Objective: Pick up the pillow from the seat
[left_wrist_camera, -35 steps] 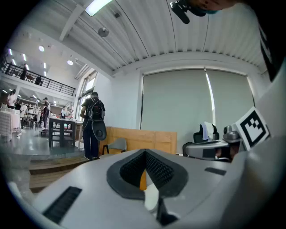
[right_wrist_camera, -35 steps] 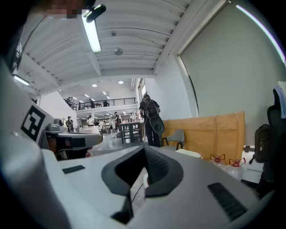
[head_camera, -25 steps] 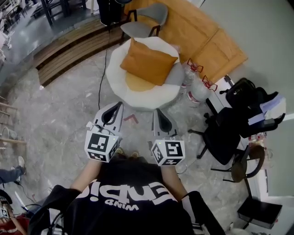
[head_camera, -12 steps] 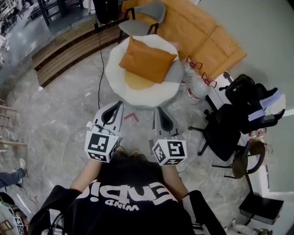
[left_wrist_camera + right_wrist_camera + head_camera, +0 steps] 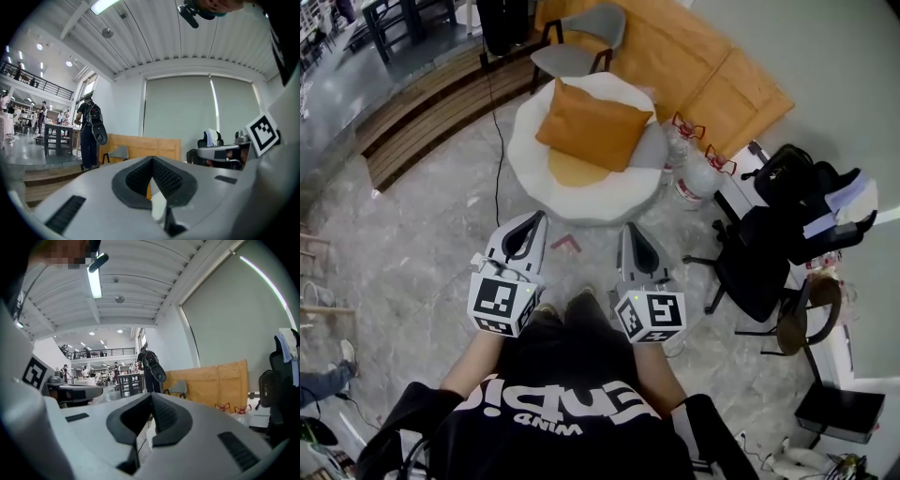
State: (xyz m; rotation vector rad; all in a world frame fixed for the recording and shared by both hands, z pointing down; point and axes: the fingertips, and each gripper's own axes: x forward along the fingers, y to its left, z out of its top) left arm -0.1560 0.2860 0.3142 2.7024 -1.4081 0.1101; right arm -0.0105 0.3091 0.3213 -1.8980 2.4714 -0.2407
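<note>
Two grippers, left gripper (image 5: 532,223) and right gripper (image 5: 628,232), both with jaws together, empty, level before person's chest. Orange pillow (image 5: 592,125) lies on white round seat (image 5: 600,199) (well ahead, untouched). Approach, grasp, lift all left to do.

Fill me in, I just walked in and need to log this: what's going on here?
A person faces a round white seat with an orange pillow lying on it. Each hand holds a tool: the left tool and the right tool are both shut and empty, pointing toward the seat but short of it. Nothing touches the pillow, so the pickup has not yet begun.
</note>
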